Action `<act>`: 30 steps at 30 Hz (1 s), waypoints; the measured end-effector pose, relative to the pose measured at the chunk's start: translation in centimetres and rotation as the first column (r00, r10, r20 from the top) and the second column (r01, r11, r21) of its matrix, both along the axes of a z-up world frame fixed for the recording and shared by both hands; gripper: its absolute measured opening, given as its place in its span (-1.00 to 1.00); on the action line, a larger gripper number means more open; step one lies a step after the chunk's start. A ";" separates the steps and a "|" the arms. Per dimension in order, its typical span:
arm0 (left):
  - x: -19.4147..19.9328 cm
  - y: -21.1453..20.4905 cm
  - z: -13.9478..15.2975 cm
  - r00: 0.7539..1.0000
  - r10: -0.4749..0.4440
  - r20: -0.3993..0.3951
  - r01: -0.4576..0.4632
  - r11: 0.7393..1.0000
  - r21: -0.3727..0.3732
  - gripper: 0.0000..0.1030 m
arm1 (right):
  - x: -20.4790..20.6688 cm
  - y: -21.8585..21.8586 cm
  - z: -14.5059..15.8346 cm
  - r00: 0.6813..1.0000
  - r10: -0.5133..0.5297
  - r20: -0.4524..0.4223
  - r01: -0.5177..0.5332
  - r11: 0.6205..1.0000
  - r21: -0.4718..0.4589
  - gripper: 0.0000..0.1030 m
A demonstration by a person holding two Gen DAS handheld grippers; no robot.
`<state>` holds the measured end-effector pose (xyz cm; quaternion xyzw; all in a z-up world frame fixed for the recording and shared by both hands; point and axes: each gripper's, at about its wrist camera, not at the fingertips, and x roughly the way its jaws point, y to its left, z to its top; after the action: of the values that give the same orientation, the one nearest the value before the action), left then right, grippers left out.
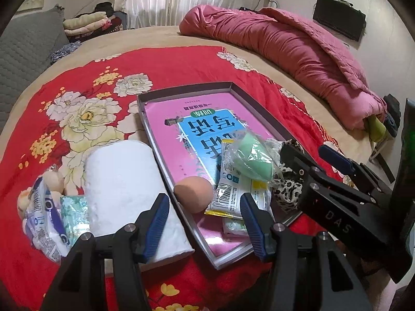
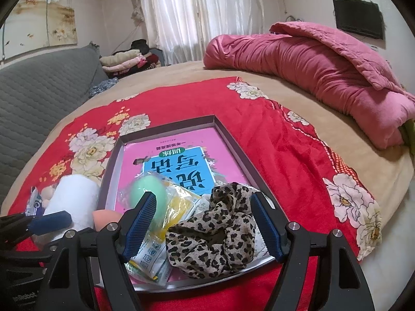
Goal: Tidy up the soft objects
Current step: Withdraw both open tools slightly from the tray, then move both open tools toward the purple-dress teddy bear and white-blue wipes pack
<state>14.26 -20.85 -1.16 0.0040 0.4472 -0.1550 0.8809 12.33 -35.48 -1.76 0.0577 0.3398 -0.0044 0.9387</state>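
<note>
A grey-rimmed tray (image 1: 181,88) with a pink book cover inside lies on the red floral blanket. In it lie a peach sponge (image 1: 193,193), a bagged green sponge (image 1: 250,158), sachets (image 1: 234,197) and a leopard scrunchie (image 2: 220,235). My left gripper (image 1: 205,208) is open, its jaws either side of the peach sponge at the tray's near edge. My right gripper (image 2: 205,220) is open above the scrunchie and holds nothing; it also shows in the left wrist view (image 1: 308,155). A white towel roll (image 1: 127,186), a tissue pack (image 1: 75,215) and a plush toy (image 1: 52,181) lie left of the tray.
A rolled pink quilt (image 2: 324,75) lies across the far right of the bed. A grey quilted sofa (image 2: 39,88) stands at the left with folded clothes (image 2: 124,62) behind it. A black screen (image 2: 359,22) hangs on the right wall.
</note>
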 end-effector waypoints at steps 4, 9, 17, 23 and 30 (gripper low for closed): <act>-0.4 0.6 0.6 1.000 0.011 0.014 -0.011 1.000 -0.005 0.27 | -0.2 0.0 0.4 1.000 -0.009 0.014 0.009 1.000 -0.007 0.49; -1.0 1.4 1.5 0.999 0.024 0.030 -0.024 1.000 -0.016 0.27 | -0.5 0.4 1.0 1.000 -0.006 0.025 0.007 1.000 -0.022 0.49; -2.2 3.1 2.8 0.997 0.047 0.056 -0.046 0.999 -0.024 0.27 | -1.2 1.7 2.2 0.998 0.004 0.057 -0.001 0.999 -0.048 0.49; -3.7 4.4 3.2 0.995 0.056 0.077 -0.056 0.998 -0.006 0.27 | -1.8 3.2 2.8 0.997 0.022 0.076 -0.017 0.997 -0.073 0.49; -4.7 6.5 3.1 0.994 0.086 0.068 -0.085 0.996 -0.023 0.27 | -2.3 4.6 3.6 0.995 0.043 0.095 -0.034 0.994 -0.102 0.49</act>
<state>9.58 -14.40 1.97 -0.0188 0.4148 -0.1215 0.9016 10.07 -30.85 1.85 0.0040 0.2941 -0.0006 0.9558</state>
